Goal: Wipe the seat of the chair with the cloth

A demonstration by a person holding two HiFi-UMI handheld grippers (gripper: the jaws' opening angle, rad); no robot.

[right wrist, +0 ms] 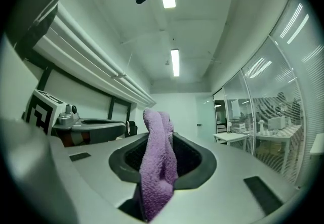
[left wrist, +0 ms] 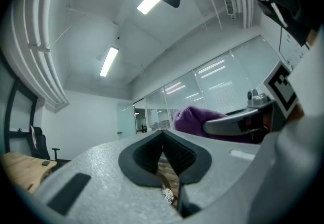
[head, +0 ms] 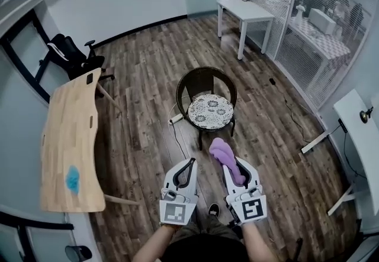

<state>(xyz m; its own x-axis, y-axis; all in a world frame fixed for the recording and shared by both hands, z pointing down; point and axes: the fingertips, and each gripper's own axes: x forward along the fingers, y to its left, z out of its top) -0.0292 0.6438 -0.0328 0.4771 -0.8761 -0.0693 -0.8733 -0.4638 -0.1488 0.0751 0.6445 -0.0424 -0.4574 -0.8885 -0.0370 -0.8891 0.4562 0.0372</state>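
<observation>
No words, numbers or signs can be read anywhere. The near black-and-white square patterns (head: 252, 208) are only blocky shapes, not letters.

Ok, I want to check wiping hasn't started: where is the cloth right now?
The purple cloth is clamped in the right claw, low centre of the head view, on the near side of the chair.

Speckled grey left claw (head: 190, 161), right claw (head: 233, 165)

Purple cloth (head: 224, 154), dark chair (head: 201, 80) w/ b&w floral seat (head: 210, 111), brown wood floor (head: 148, 71)
</observation>
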